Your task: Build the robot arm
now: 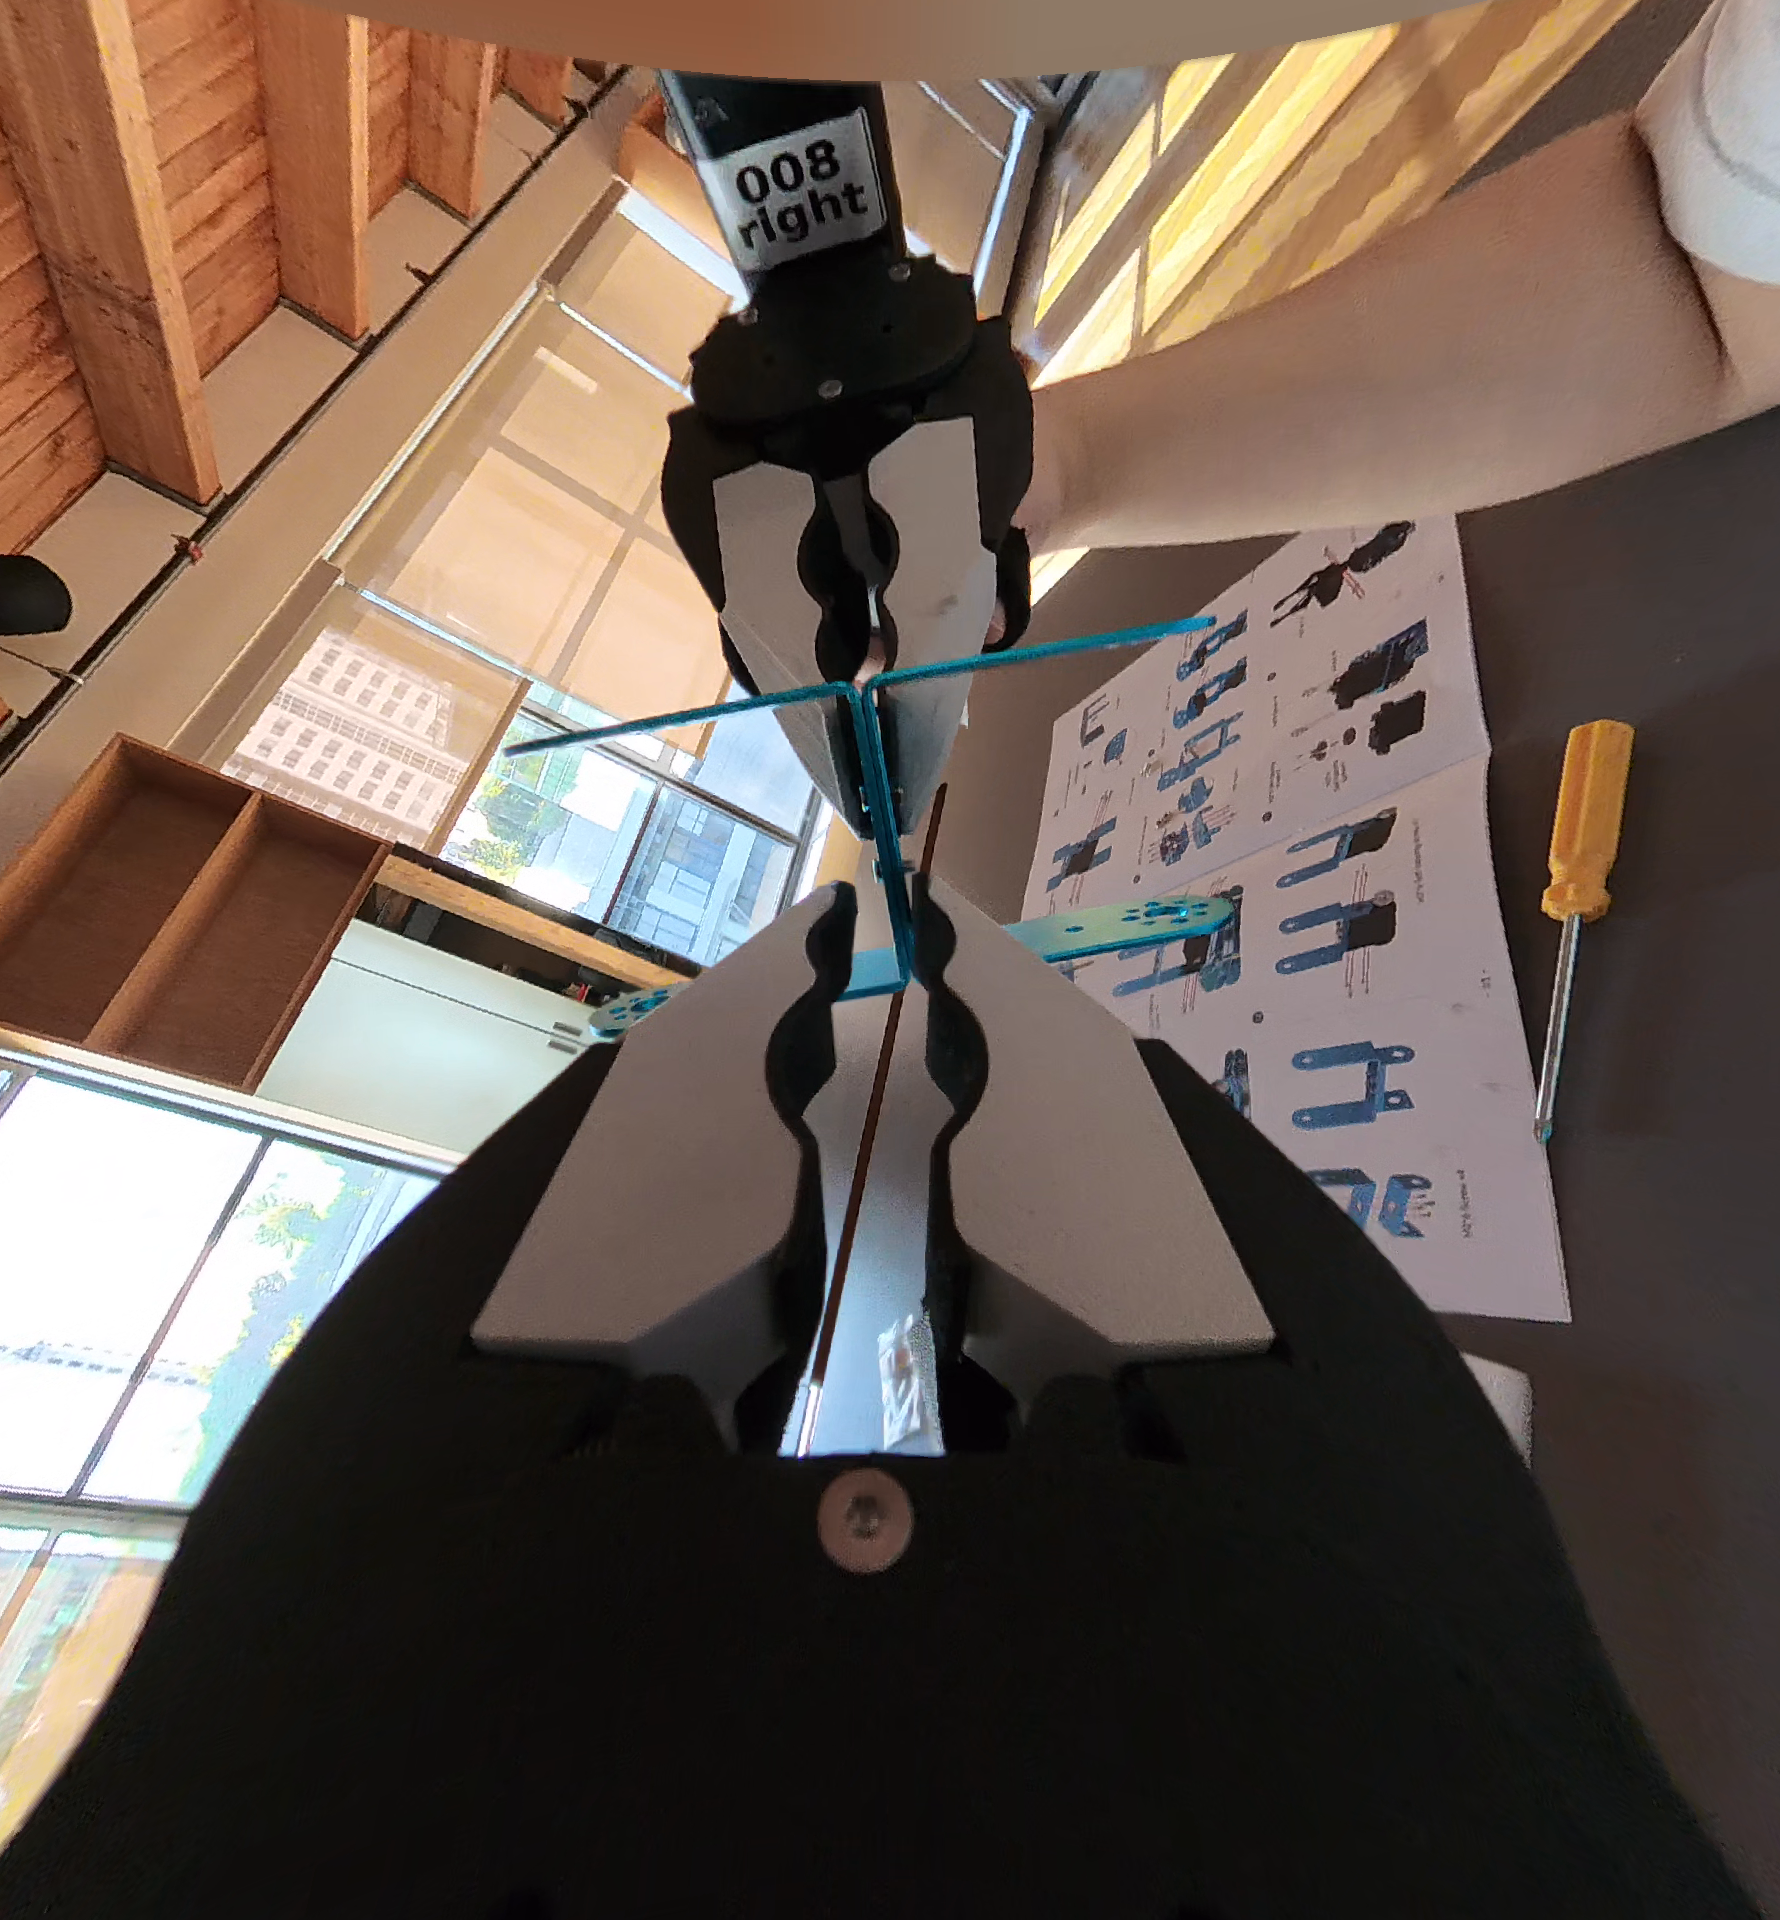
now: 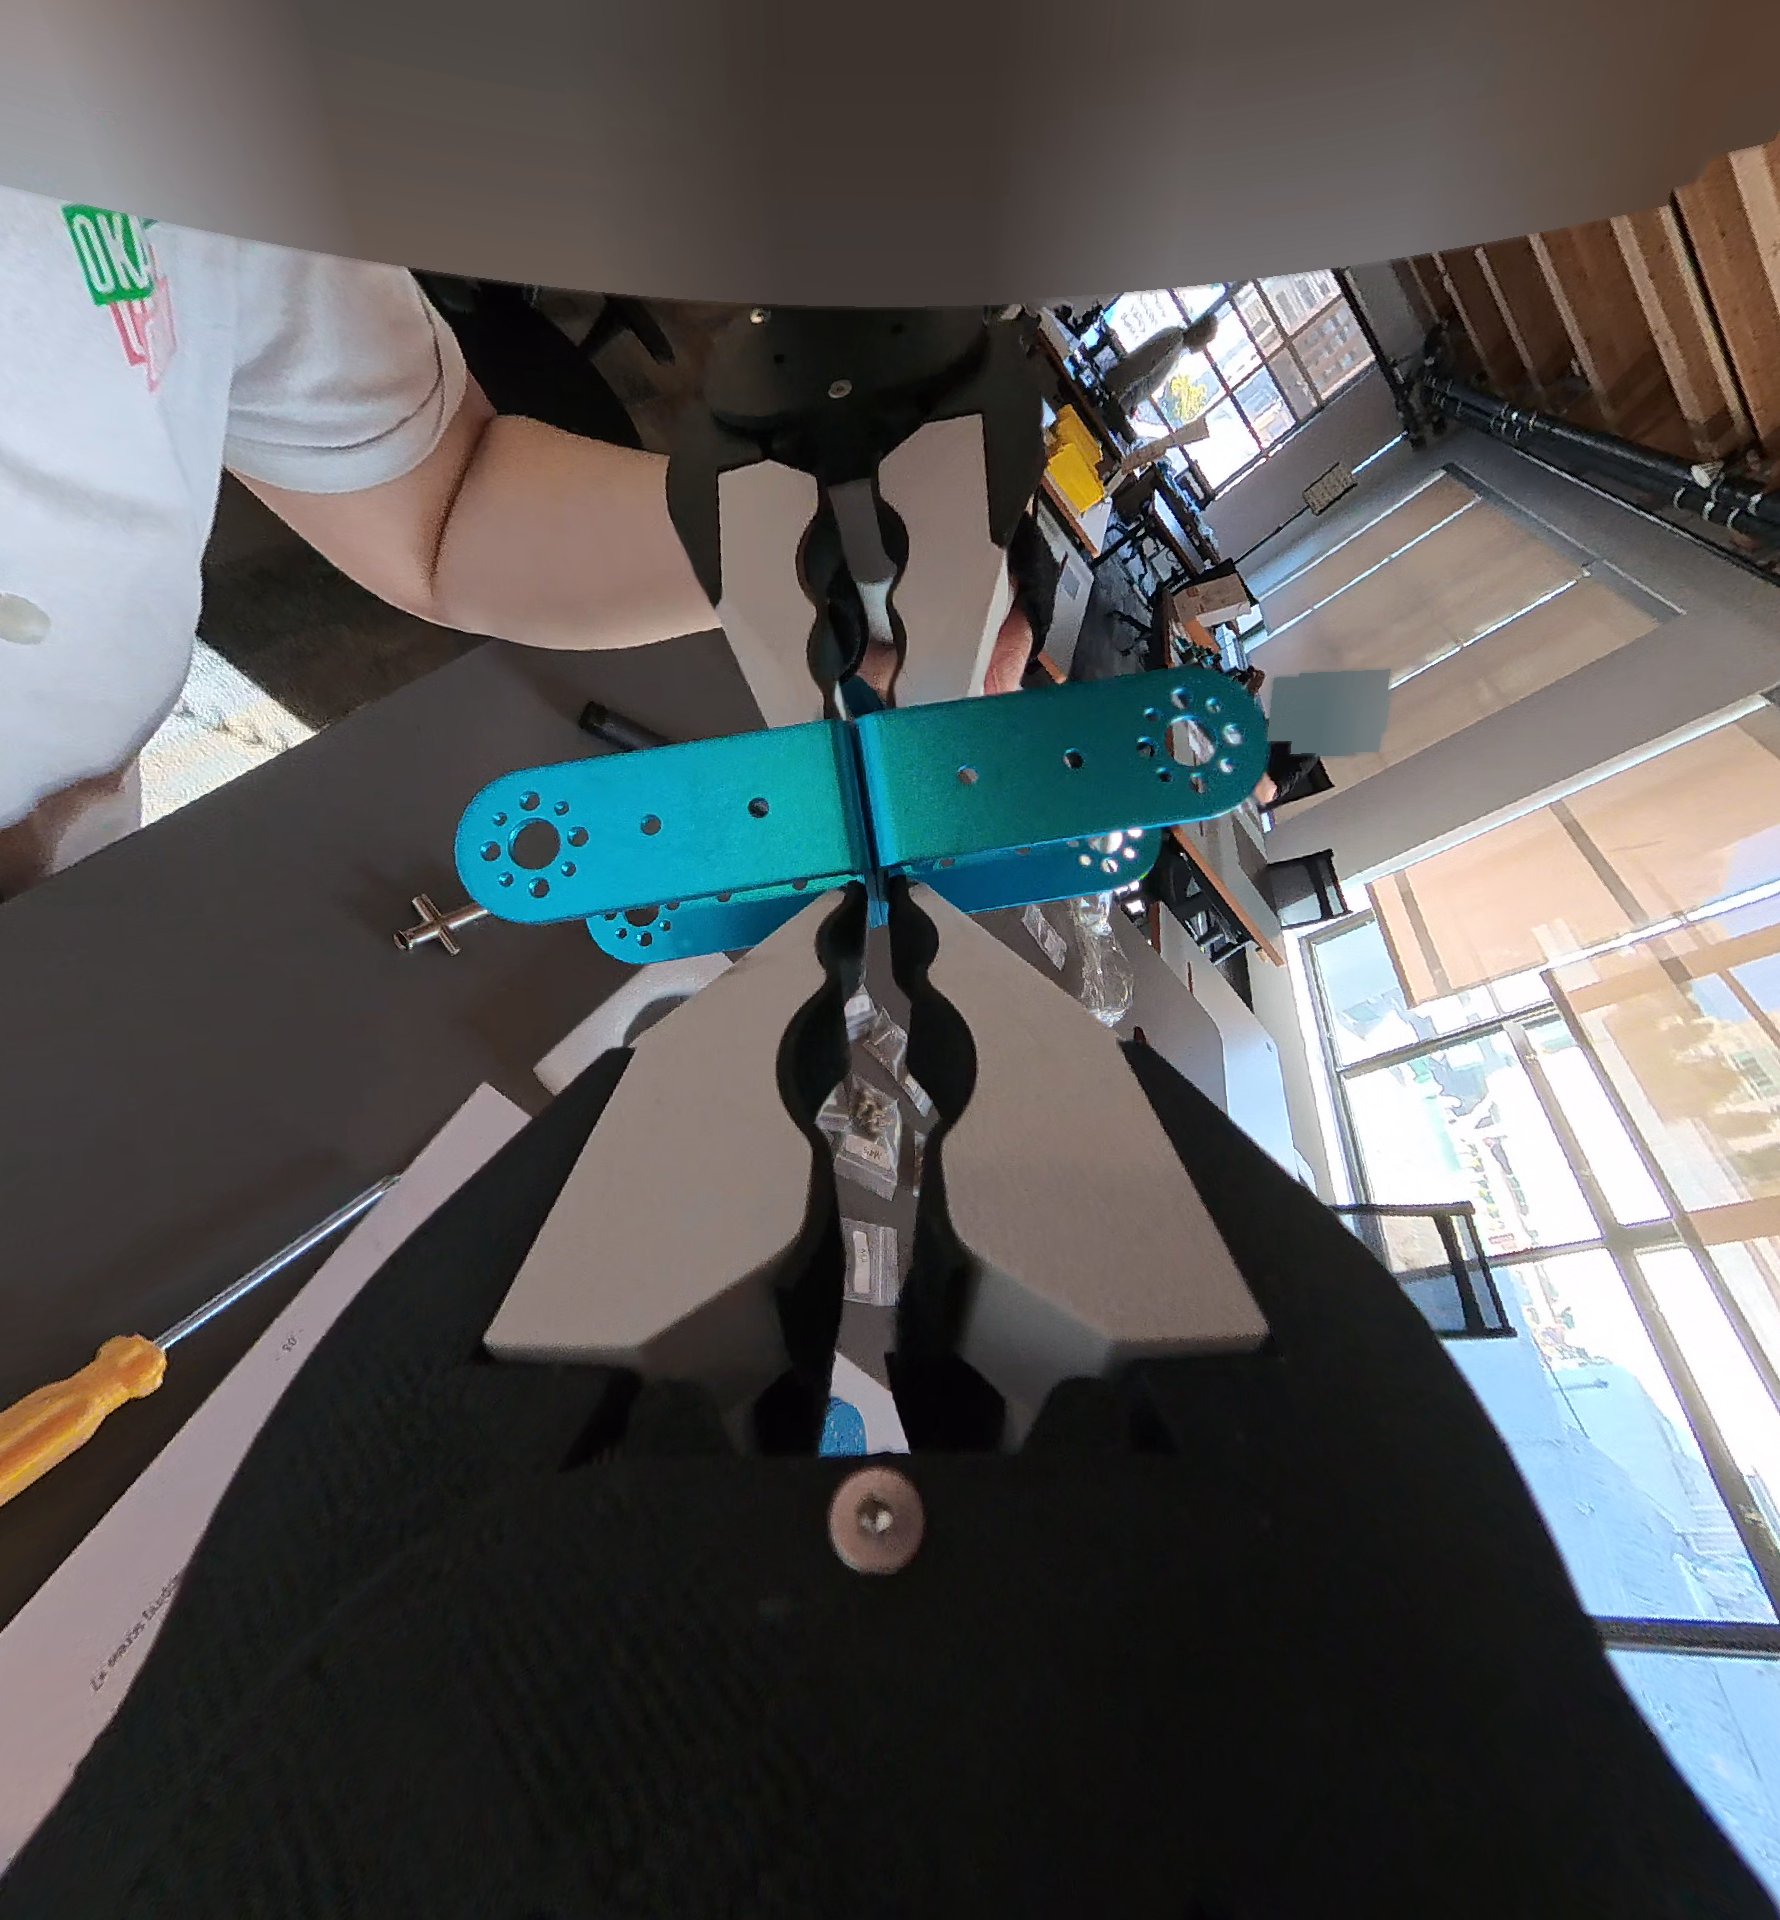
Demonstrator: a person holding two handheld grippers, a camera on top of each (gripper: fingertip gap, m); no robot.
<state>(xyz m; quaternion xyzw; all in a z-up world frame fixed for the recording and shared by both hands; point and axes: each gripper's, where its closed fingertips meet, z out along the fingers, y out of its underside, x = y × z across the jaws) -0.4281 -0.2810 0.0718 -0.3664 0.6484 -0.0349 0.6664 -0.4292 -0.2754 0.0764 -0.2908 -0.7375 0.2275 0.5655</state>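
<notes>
Blue metal brackets (image 2: 855,800) sat back-to-back at frame centre, pinched by left gripper (image 1: 881,914) and right gripper (image 2: 870,904); no fasteners visible.

Screwdriver (image 2: 34,1439) handle cut off at left edge.

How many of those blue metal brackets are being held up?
2, pressed back to back: one blue bracket on the left, the other bracket on the right, both pinched at the seam by the left gripper and right gripper.
</notes>
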